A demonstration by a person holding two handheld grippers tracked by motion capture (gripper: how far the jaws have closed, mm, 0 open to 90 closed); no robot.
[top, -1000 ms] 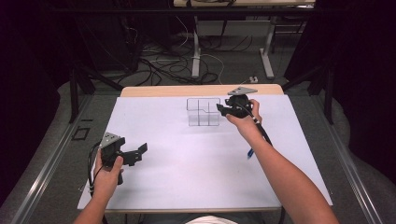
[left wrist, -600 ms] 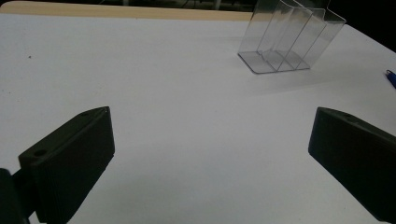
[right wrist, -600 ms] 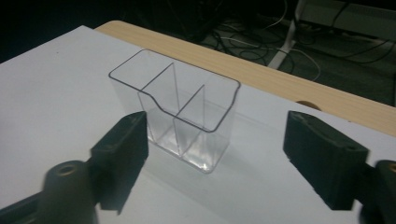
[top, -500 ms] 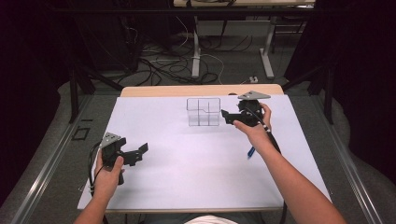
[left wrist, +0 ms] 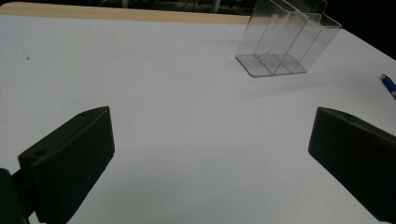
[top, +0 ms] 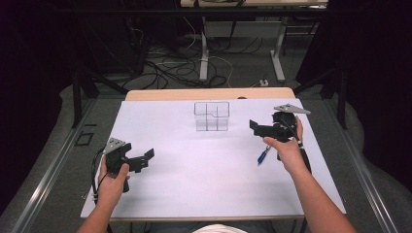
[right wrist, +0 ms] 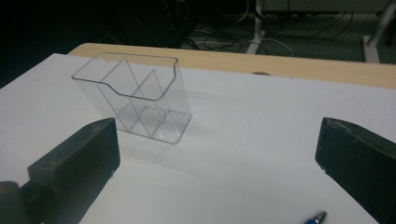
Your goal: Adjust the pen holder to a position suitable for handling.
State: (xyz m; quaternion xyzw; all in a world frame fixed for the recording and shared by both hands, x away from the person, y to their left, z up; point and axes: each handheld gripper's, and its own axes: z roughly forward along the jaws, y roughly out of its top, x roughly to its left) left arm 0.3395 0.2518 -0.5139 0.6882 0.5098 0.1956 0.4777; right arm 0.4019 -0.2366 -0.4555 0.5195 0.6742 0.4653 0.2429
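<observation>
A clear plastic organizer [top: 212,116] with several compartments stands upright at the back middle of the white table [top: 194,184]. My right gripper [top: 255,129] hovers to its right, apart from it; its jaws have just been opening and stand open with nothing between them. In the right gripper view the organizer [right wrist: 135,98] sits ahead and left of that gripper [right wrist: 217,154]. A blue pen [top: 263,156] lies on the table just under the right hand. My left gripper [top: 145,160] is open and empty at the front left; its own view shows the organizer [left wrist: 285,42] far ahead and the pen [left wrist: 388,85] at the right edge.
The table's bare wooden strip [top: 209,93] runs along the far edge behind the organizer. Cables and table legs [top: 204,53] lie on the dark floor beyond. The pen's tip [right wrist: 315,218] shows at the bottom of the right gripper view.
The right gripper has drawn back to the right, away from the organizer, and its jaws have opened. The organizer stays standing. The left gripper has not moved.
</observation>
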